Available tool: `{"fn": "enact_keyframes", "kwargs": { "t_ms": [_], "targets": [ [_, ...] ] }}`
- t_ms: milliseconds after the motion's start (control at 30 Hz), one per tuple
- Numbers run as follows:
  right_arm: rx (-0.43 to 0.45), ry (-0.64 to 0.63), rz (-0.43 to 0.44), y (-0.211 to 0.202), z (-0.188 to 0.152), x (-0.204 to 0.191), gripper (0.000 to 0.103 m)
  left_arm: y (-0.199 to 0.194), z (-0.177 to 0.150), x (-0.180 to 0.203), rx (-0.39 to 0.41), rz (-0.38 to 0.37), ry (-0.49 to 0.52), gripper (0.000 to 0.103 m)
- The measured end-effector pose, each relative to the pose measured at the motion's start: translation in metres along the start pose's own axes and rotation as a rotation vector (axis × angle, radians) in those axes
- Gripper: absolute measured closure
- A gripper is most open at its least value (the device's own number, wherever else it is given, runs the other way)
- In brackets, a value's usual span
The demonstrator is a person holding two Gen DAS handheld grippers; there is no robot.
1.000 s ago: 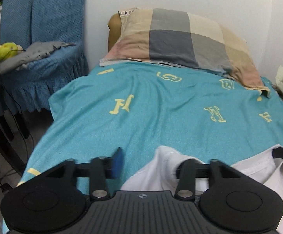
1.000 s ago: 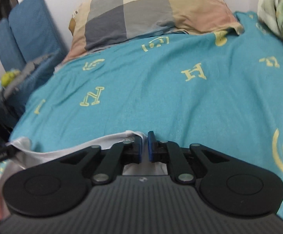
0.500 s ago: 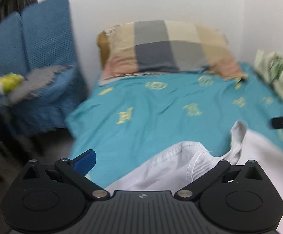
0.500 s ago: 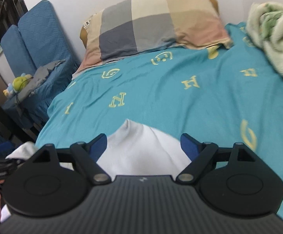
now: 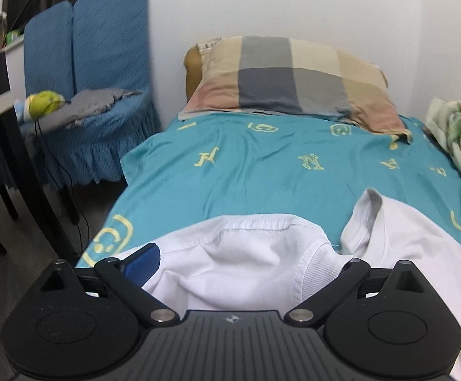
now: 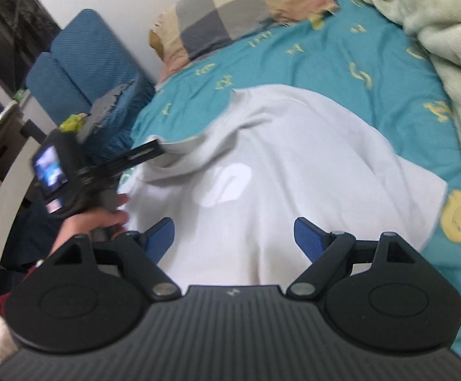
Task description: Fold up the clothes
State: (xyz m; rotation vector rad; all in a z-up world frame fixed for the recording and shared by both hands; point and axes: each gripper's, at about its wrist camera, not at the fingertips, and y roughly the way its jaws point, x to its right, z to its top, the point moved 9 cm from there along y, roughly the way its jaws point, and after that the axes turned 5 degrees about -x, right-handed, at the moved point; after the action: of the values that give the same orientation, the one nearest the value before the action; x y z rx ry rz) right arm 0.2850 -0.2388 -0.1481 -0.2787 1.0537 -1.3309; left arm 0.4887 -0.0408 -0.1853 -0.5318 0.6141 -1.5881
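Slack is the risk: both the left gripper (image 5: pixel 246 262) and right gripper (image 6: pixel 234 238), jaws just opened wide and empty, leave the white shirt (image 6: pixel 262 165) lying rumpled between and ahead of their fingers on the teal bedsheet (image 5: pixel 262 177), so any fold could trap creases.

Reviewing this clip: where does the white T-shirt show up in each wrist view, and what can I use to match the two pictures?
Left wrist: the white T-shirt fills the lower middle and right, just beyond the fingers, collar toward the camera.
Right wrist: it spreads across the centre, lying on the teal sheet.
Shared landmark: the checked pillow at the head of the bed, top centre in both.
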Motion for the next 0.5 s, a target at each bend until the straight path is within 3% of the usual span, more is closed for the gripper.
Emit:
{"fn": "enact_keyframes", "kwargs": {
  "t_ms": [133, 200, 333, 500],
  "targets": [
    [0.019, -0.047, 0.01, 0.026, 0.007, -0.001, 0.019, 0.04, 0.014, 0.006, -0.018, 0.007, 0.031, 0.003],
    [-0.026, -0.022, 0.012, 0.044, 0.004, 0.009, 0.019, 0.069, 0.017, 0.014, -0.06, 0.018, 0.082, 0.003],
    [-0.108, 0.063, 0.042, 0.076, 0.0, 0.025, 0.019, 0.116, 0.028, 0.04, -0.09, 0.097, 0.308, 0.003],
    [-0.131, 0.086, 0.063, 0.095, 0.003, 0.034, 0.019, 0.128, 0.031, 0.077, -0.141, 0.016, 0.639, 0.003]
  ]
}}
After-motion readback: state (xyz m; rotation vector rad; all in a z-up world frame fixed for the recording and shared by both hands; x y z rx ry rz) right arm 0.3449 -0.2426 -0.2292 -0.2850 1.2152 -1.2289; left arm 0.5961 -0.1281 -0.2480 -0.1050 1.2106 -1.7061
